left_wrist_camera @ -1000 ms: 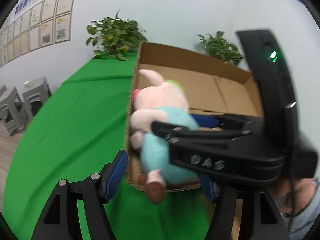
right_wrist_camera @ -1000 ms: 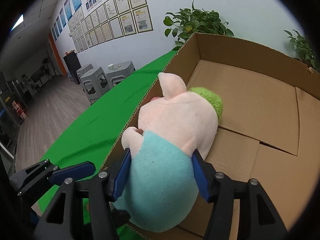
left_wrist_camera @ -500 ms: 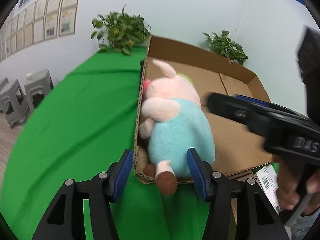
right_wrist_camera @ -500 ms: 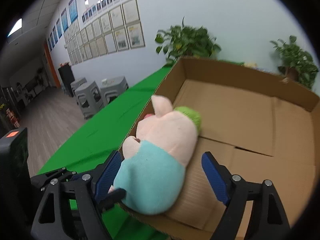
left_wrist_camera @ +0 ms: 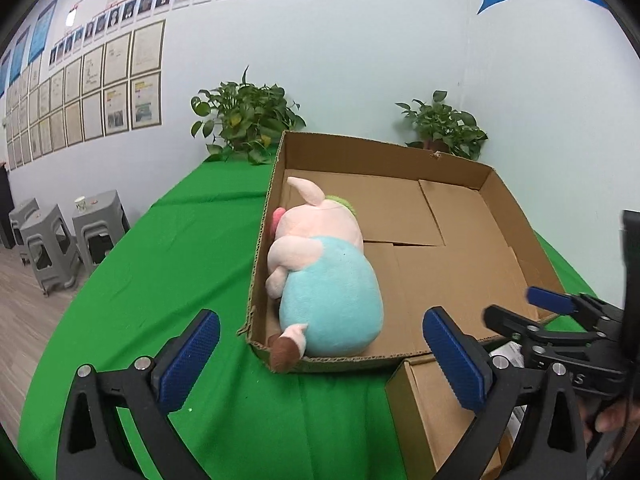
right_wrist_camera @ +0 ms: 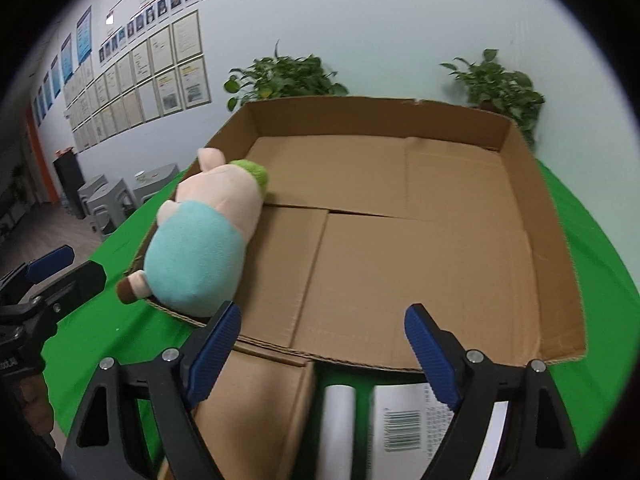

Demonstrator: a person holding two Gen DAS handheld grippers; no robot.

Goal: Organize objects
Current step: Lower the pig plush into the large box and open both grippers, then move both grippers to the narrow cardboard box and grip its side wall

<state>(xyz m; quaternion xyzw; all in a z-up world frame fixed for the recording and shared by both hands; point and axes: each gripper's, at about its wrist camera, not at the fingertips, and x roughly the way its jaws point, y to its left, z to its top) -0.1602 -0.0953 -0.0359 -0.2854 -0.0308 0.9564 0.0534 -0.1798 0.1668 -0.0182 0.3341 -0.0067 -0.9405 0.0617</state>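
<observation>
A pink plush pig in a light blue shirt (left_wrist_camera: 320, 280) lies in the left front corner of a shallow open cardboard box (left_wrist_camera: 460, 248) on a green table; its brown foot hangs over the front rim. It also shows in the right wrist view (right_wrist_camera: 200, 248), inside the box (right_wrist_camera: 420, 248). My left gripper (left_wrist_camera: 320, 356) is open and empty, just in front of the pig. My right gripper (right_wrist_camera: 320, 344) is open and empty at the box's front edge, above a small cardboard box (right_wrist_camera: 256, 412), a white roll (right_wrist_camera: 338, 428) and a barcoded white pack (right_wrist_camera: 404, 424).
The green tablecloth (left_wrist_camera: 160, 264) spreads to the left. Two potted plants (left_wrist_camera: 248, 120) (left_wrist_camera: 444, 128) stand behind the box by the wall. Grey stools (left_wrist_camera: 52, 244) stand on the floor at left. The small box also shows in the left wrist view (left_wrist_camera: 436, 412).
My right gripper opened, let go of the pig and drew back to the right. My left gripper opened wider and pulled back. The pig stays in the box.
</observation>
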